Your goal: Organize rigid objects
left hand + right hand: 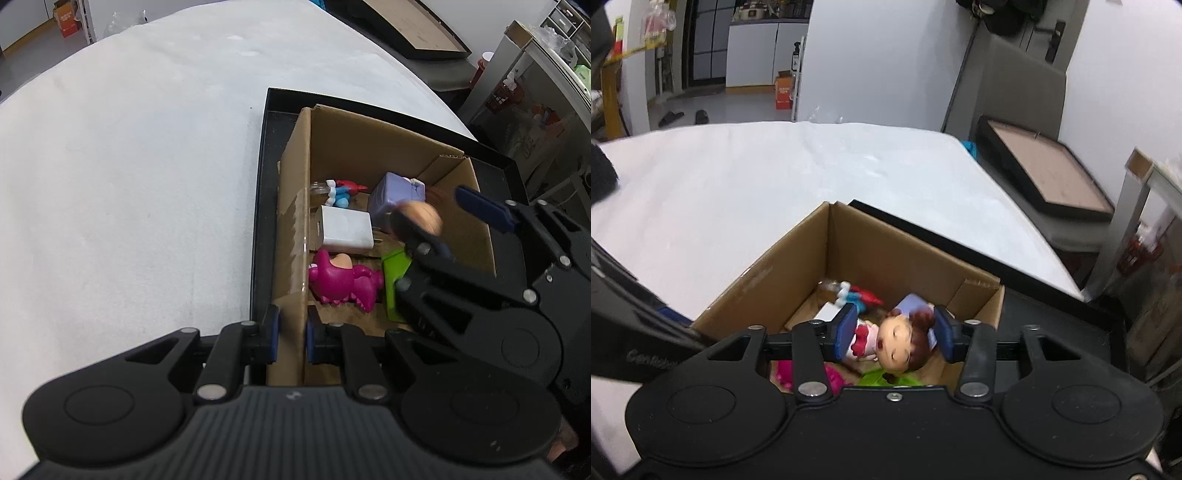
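Note:
A brown cardboard box (pixel 369 144) stands in a black tray (pixel 264 184) on the white table. My left gripper (pixel 292 332) is shut on the box's near left wall. Inside lie a white charger (pixel 345 229), a magenta dinosaur toy (pixel 341 282), a purple cube (pixel 391 201), a green piece (pixel 395 269) and a small red-and-blue figure (pixel 341 192). My right gripper (pixel 893 332) hangs over the box (pixel 768 280) with its jaws wide apart. A small girl doll (pixel 894 341) lies blurred between the fingers, not visibly pinched; it also shows in the left wrist view (pixel 417 218).
The white table (pixel 775 177) spreads to the left and far side of the tray. A dark framed board (pixel 1041 166) leans beyond the table's right edge. Shelves and clutter (pixel 535 92) stand to the right.

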A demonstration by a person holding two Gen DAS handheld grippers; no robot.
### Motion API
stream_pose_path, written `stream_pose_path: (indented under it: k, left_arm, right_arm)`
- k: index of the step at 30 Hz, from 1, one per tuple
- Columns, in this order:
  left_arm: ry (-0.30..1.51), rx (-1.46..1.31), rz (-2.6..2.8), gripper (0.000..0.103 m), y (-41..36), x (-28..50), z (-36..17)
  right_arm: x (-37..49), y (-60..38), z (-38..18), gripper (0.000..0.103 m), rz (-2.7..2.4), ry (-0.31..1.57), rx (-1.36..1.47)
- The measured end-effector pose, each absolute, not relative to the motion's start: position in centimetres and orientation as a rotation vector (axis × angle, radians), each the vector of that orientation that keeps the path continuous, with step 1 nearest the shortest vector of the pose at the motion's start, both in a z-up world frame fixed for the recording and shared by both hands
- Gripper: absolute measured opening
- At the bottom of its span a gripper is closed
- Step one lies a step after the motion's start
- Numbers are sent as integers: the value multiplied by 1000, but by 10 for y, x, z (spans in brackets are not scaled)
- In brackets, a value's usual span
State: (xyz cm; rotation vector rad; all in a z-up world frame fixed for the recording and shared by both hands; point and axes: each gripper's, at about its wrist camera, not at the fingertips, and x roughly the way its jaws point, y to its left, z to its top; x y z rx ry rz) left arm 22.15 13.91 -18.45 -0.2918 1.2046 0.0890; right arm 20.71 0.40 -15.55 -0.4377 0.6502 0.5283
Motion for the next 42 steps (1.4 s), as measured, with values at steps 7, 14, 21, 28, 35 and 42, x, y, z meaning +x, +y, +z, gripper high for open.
stream_pose_path:
  k: [7,14,21,28,35,42]
  left_arm:
    - [1199,-295,92,13,139,220,-186]
    - [1224,-305,105,14,138,224,-183]
    - [1215,-280,135,17,136,222,-167]
    - [1189,-261,158,33,132,214,-146]
    - [1135,-254,153,46,120,195,-122]
    - [1081,-246,107,46,103,169,-101]
  right_arm:
    - [197,-4,-154,63,525,673,-444]
    - [200,-14,-152,64,507,699,-402]
    - [205,-33,-146,65,481,737,-313]
    - [205,-58,-127,77,482,783,-165]
    - [190,-78,-112,93,440,782,-108]
    - [171,-99,-90,94,365,744,-83]
